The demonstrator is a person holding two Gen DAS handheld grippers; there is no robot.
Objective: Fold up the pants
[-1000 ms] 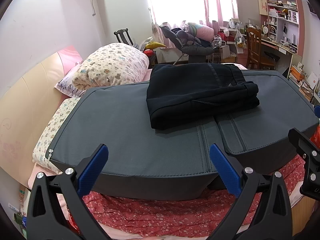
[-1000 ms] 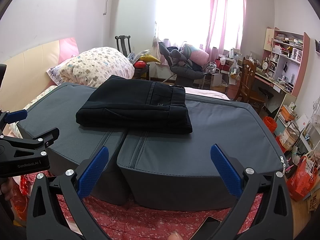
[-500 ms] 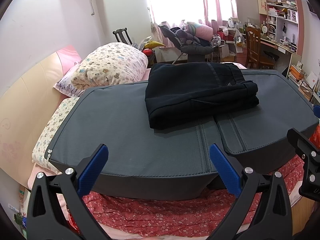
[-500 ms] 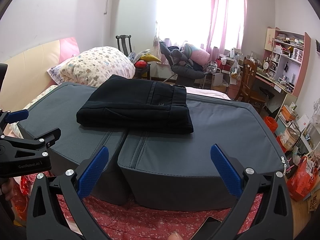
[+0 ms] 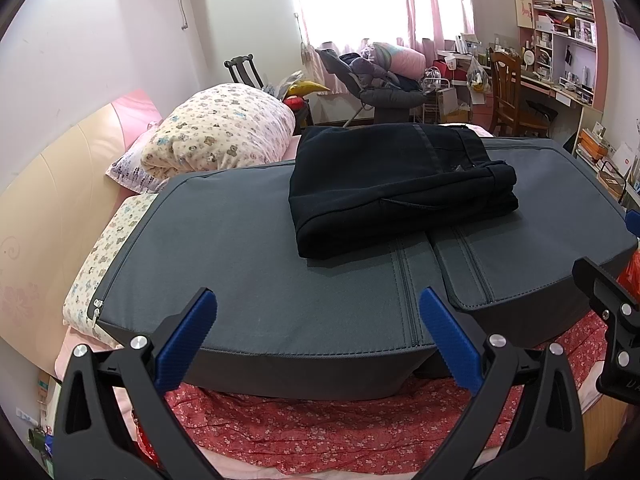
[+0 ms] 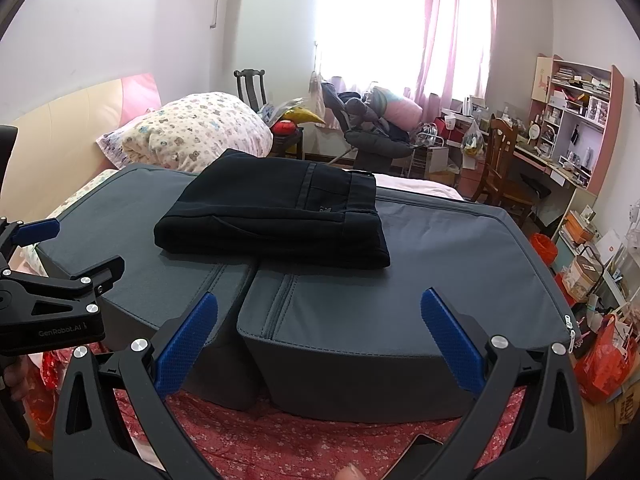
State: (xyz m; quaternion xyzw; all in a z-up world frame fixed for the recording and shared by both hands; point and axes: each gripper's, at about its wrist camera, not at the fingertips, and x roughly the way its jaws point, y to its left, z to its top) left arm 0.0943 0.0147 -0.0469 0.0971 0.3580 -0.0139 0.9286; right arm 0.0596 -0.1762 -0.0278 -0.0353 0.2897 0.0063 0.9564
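Both grippers, left (image 5: 316,328) and right (image 6: 318,328), spread wide and empty at six o'clock, clear of folded black pants (image 6: 276,220) centred across two grey cushions (image 6: 440,264), seemingly finished.

Black left gripper (image 5: 316,336); blue ribbed pads (image 5: 187,338); silver screws.

The left gripper (image 5: 318,336) is held low and level, its jaws spread wide apart with nothing between the blue pads (image 5: 186,342). The right gripper (image 6: 320,338) sits in a matching pose beside it, jaws equally wide and empty. Each gripper shows at the edge of the other's view. A fingertip (image 6: 350,472) shows at the bottom edge of the right wrist view.
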